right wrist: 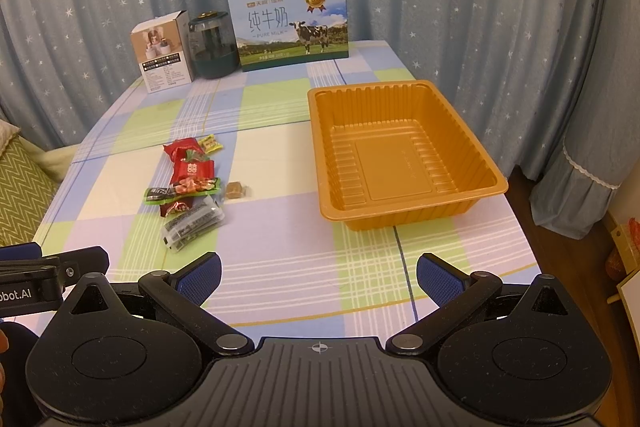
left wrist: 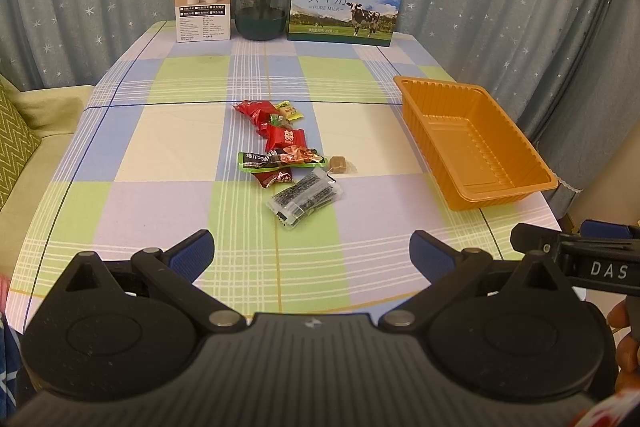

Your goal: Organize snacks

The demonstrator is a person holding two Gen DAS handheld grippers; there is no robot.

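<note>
In the snack pile (left wrist: 286, 155), the wrappers overlap, so the lower packets are partly covered, and their print is too small to read. The fine text on the white box (left wrist: 204, 3) is likewise illegible. The right gripper (left wrist: 576, 259) is cut off at the left wrist picture's right edge, showing only "DAS". The left gripper (right wrist: 48, 275) is cropped at the right wrist picture's left edge, its lettering truncated to "obot.AI". A hand (left wrist: 622, 339) shows only as a sliver at the edge.

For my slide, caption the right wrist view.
Open right claw faces an empty orange tray and scattered snacks.
</note>
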